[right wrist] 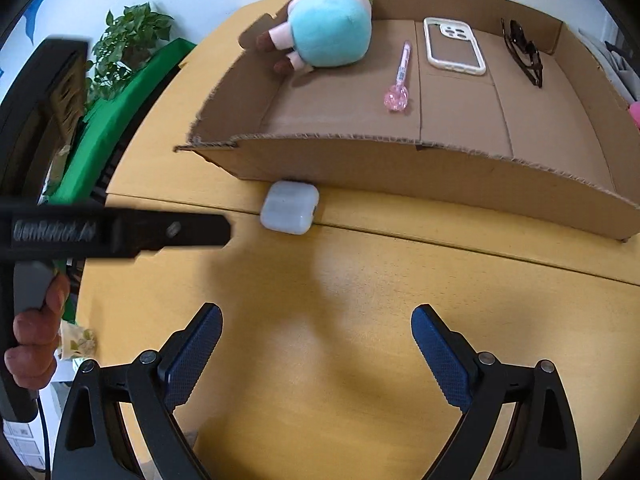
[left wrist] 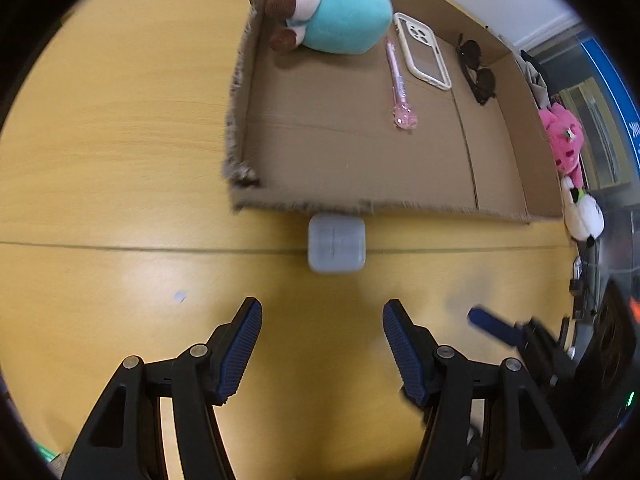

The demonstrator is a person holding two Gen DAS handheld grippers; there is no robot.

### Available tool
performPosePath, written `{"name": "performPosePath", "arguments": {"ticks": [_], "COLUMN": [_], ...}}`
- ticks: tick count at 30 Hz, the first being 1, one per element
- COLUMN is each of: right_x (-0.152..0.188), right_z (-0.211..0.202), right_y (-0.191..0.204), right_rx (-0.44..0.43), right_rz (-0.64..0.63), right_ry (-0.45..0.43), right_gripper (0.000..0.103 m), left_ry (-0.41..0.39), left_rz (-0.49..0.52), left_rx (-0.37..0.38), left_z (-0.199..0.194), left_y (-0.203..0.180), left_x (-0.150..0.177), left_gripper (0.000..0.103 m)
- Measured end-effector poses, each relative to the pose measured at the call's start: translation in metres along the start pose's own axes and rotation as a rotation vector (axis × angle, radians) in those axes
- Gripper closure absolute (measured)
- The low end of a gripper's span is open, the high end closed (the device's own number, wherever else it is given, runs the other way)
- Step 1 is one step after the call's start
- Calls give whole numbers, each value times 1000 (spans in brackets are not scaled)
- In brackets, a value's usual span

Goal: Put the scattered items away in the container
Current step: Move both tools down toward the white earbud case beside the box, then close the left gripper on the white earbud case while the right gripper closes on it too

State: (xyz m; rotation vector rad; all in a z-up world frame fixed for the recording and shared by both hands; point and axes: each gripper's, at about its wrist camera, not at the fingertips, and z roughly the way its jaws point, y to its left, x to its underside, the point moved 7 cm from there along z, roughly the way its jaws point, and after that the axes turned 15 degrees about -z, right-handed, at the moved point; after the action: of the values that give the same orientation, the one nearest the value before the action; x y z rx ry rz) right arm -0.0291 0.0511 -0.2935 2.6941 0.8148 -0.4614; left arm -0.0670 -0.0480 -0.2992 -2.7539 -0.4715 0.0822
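The left gripper [left wrist: 322,316] hangs over the table [left wrist: 120,152] with its jaws spread wide and nothing between them. Straight ahead of it, well beyond the fingertips, a small white case [left wrist: 337,244] lies on the table, across the seam between two tabletop panels and right against the near wall of the box [left wrist: 400,206]. To its right, a blue-tipped finger of the right gripper [left wrist: 494,326] shows, blurred, low over the table.

The right gripper [right wrist: 316,328] is likewise released, jaws wide apart and empty, above bare wood. The case [right wrist: 290,207] sits ahead of it and a little left, touching the box [right wrist: 420,168] at the foot of its near wall. The left gripper [right wrist: 120,234] reaches in from the left at about the level of the case, its tip just beside the case; the person's hand [right wrist: 34,336] grips its handle at the far left.

Further out, inside the box, lie a teal plush [left wrist: 340,16] at the far left, a pink pen [left wrist: 398,80] right of it, a phone case [left wrist: 424,52] beside the pen, and sunglasses [left wrist: 476,70] near the right wall. Beyond the box's right wall, from the left wrist view, a pink plush [left wrist: 566,140] is visible. From the right wrist view, a plant [right wrist: 128,40] stands off the table's far left corner.
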Motion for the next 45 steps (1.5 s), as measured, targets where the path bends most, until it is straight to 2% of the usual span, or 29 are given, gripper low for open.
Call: {"name": "performPosePath", "arguments": {"ticks": [3,10,12,15,16,17,18,26,31,35,38,41,45], "right_x": [5,18,21,22,22,23,24,30,31,22,7,-7,-16], "right_z": [8,18,20,20,19,19,18,17,14,-4,-16,-21,-17], "right_y": [-1,-22,-28,-33,-34,-35,-35,-42,-51,-62,-64,-62,-55], "right_rx": [-1,8,12,18,19,19,19,22,-6,-61,-150,-170,-202], "right_rz": [-10,40,48,54,55,55,55,78,111,158,155,96,51], "right_ry": [22,66,73,74,74,75,75,69,64,5,-34,-53,-26], "right_gripper": [5,5,5,5,5,5,5,5,5,6,6,6,6], "left_ry": [5,-8,-7,-4,-2,1,15,90,90,59,49,55,59], "left_rz": [-39,-73,-79,-83,-84,-79,-75,-93,-1,115,204,231,250], "left_rx": [-29,4,-16,-32,-43,-50,-39,27,65,84,94,106,93], "left_z": [19,37,42,48,49,49,50,51,37,17,7,9,13], "left_y": [2,-8,-10,-13,-14,-14,-15,-12,-27,-45,-61,-68,-63], "left_x": [-7,-13,-15,-18,-17,-17,-16,14,32,36,40,39,39], "left_gripper": [41,41,41,44,49,59,61,62,62,62,62,62,63]}}
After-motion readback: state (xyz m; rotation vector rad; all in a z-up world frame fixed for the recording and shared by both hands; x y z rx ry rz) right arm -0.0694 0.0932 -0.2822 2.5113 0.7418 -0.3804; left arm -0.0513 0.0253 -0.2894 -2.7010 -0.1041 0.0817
